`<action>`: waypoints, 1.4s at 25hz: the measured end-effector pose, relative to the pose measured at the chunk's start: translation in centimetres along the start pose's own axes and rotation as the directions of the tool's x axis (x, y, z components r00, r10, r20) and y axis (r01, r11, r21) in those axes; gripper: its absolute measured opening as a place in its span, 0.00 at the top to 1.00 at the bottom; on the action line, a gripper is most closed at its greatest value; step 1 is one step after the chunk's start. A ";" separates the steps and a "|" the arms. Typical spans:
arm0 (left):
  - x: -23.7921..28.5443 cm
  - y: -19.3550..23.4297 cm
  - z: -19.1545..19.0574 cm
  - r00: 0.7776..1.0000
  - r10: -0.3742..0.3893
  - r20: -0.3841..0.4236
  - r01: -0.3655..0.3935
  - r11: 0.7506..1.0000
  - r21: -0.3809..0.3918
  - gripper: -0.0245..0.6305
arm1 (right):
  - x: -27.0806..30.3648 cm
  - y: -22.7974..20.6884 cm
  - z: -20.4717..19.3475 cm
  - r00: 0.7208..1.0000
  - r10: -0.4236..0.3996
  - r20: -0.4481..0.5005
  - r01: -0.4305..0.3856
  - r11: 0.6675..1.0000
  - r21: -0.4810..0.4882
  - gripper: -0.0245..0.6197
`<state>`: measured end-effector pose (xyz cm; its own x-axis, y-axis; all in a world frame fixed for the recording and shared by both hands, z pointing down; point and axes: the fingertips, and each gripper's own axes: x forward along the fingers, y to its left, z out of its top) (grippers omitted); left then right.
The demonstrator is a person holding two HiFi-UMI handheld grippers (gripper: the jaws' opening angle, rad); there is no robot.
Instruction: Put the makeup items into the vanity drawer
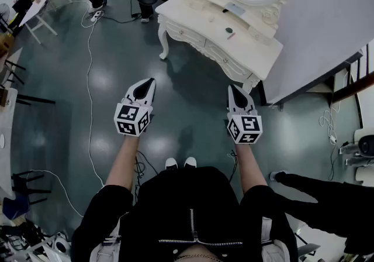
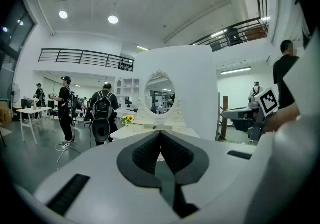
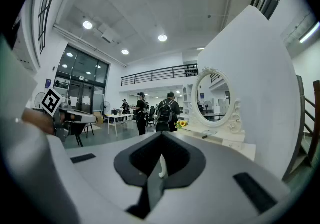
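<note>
"So, how do your jaws stand?"

"Both pairs are pressed together on nothing. My left gripper [image 1: 147, 83] and right gripper [image 1: 235, 90] hang over the dark glossy floor [image 1: 187, 109], short of the white carved vanity table [image 1: 196, 4]. A small dark makeup item [image 1: 231, 34] lies on its top."

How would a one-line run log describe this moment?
stage: standing before vanity | left gripper: jaws shut, empty | right gripper: jaws shut, empty | drawers: closed | small items: on vanity top
</note>
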<state>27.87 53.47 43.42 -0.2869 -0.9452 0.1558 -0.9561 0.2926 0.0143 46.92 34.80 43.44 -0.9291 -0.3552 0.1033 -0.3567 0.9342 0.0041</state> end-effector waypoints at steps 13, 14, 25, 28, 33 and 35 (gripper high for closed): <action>1.8 -2.5 -0.7 1.000 0.007 -0.004 -0.007 1.000 -0.010 0.93 | 0.9 -2.5 0.2 0.999 0.038 0.021 -0.038 0.999 -0.023 0.95; 2.0 -2.6 -0.8 1.000 0.010 -0.004 -0.010 1.000 -0.013 0.93 | 1.1 -2.7 0.0 0.999 0.043 0.015 -0.042 0.999 -0.025 0.95; 7.6 -0.2 -0.2 1.000 -0.012 0.010 0.012 1.000 0.009 0.93 | 6.1 -4.8 -0.7 1.000 0.027 -0.009 -0.027 0.999 -0.018 0.95; 10.5 2.2 0.0 1.000 -0.023 0.014 0.023 1.000 0.014 0.93 | 9.5 -5.1 -0.7 1.000 0.015 -0.012 -0.015 1.000 -0.017 0.95; 16.6 6.8 0.9 0.997 -0.077 0.013 0.077 0.997 0.033 0.93 | 15.9 -6.3 0.3 0.999 -0.036 -0.012 0.036 0.999 -0.022 0.95; 19.2 8.4 1.6 0.993 -0.117 0.015 0.116 0.992 0.044 0.93 | 18.3 -7.2 1.0 0.997 -0.075 -0.010 0.074 0.997 -0.020 0.95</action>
<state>14.27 37.56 44.94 -0.1738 -0.9750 0.1384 -0.9847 0.1739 -0.0114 32.41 21.51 44.34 -0.8989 -0.4236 0.1123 -0.4228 0.9057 0.0320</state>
